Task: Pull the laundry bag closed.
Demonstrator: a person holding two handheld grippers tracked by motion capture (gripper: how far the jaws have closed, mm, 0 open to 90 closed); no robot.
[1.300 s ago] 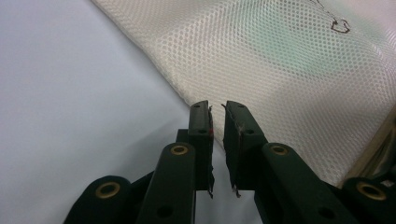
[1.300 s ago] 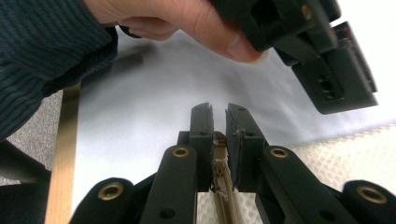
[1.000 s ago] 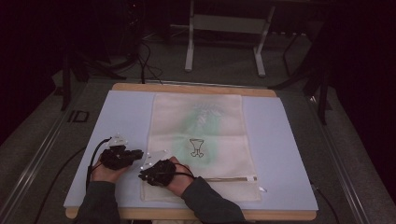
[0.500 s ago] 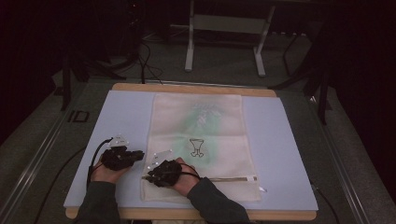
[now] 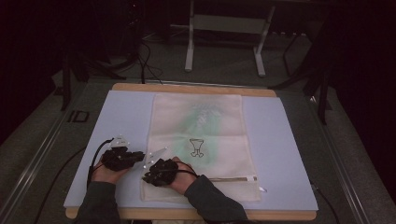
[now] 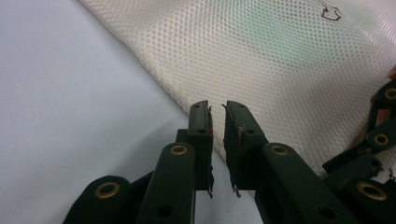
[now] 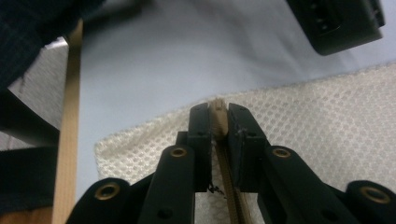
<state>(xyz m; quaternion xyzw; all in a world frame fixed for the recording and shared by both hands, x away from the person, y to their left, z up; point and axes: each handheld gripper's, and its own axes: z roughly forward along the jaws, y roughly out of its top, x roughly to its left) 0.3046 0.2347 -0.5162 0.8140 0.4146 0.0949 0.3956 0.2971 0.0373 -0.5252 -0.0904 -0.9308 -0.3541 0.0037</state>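
Mesh bag (image 5: 198, 140) lies flat at centre of the blue mat (image 5: 126, 116), on a wooden table (image 5: 187, 87); cream netting w/ green tint inside and a small dark outline print. Zipper (image 7: 229, 186) runs along the bag's near edge.

R gripper (image 7: 218, 109): jaws pinched on zipper end (image 7: 217, 112), tan tab between pads; jaws have just been closing. In high view R gripper (image 5: 156, 173) sits at bag's near-left corner.

L gripper (image 6: 217, 108): jaws slightly apart, nothing between pads; tips over the mat just beside bag's left edge, not touching netting as far as visible. High view: L gripper (image 5: 122, 157) left of bag, close to R.
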